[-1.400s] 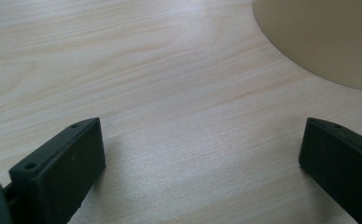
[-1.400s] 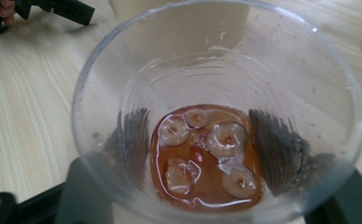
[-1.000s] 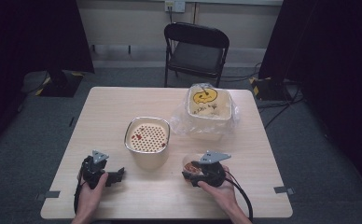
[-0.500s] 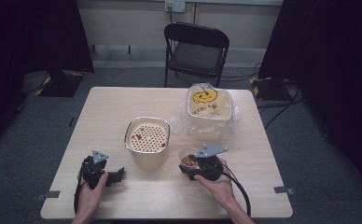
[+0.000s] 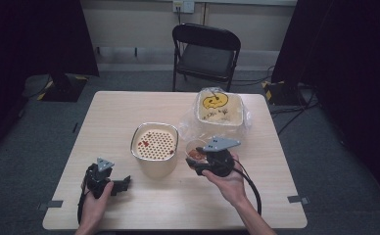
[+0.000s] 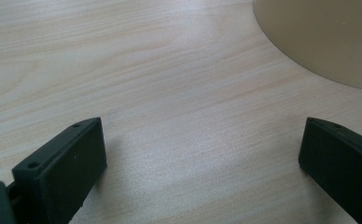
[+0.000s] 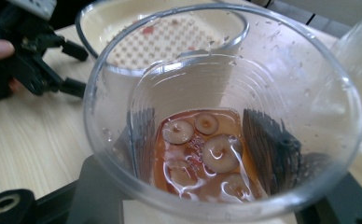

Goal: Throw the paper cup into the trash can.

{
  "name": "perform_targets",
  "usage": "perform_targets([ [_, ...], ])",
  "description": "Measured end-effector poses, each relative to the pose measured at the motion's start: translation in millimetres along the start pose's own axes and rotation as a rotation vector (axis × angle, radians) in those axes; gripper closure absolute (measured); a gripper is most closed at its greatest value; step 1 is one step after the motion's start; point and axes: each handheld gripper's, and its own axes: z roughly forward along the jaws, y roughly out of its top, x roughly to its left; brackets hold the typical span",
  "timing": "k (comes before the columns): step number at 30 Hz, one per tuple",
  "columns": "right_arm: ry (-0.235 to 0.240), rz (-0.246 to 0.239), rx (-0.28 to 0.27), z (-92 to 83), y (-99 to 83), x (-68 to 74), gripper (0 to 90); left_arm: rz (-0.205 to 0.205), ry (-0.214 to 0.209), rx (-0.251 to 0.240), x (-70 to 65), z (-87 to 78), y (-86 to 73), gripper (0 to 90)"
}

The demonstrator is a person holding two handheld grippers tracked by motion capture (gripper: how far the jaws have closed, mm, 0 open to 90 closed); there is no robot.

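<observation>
Right gripper (image 5: 198, 157), jaws just closing, clamps clear plastic cup (image 7: 221, 116) of reddish liquid beside cream perforated strainer bowl (image 5: 154, 143), next likely tip it in; left gripper (image 5: 122, 182) rests open on bench (image 5: 109, 112).

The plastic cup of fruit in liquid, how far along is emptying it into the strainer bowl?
Done: the right gripper has the plastic cup clamped and lifted beside the strainer bowl, where a few red bits already lie. Left: tipping out the liquid and slices. The left gripper rests open on the table.

cup (image 7: 226, 116): clear plastic | inside: reddish juice, round slices at bottom | pose: upright | place: just beside strainer bowl (image 5: 154, 143)
</observation>
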Motion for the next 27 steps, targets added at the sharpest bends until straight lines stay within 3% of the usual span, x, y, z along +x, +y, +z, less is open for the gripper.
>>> perform_targets([
  [6, -0.045, -0.035, -0.030, -8.3, 24.4, -4.0, 45.6, 0.000, 0.000, 0.000, 0.0, 0.0, 0.0, 0.2],
  [12, -0.090, -0.080, -0.032, -5.4, 45.1, -7.6, 45.7, 0.000, 0.000, 0.000, 0.0, 0.0, 0.0, 0.2],
  [17, -0.121, -0.135, -0.022, 9.1, 64.9, -7.8, 46.0, 0.000, 0.000, 0.000, 0.0, 0.0, 0.0, 0.2],
  [25, -0.142, -0.160, -0.025, 29.6, 80.8, -11.4, 46.4, 0.000, 0.000, 0.000, 0.0, 0.0, 0.0, 0.2],
  [27, -0.168, -0.190, -0.013, 40.0, 88.3, -14.7, 46.6, 0.000, 0.000, 0.000, 0.0, 0.0, 0.0, 0.2],
])
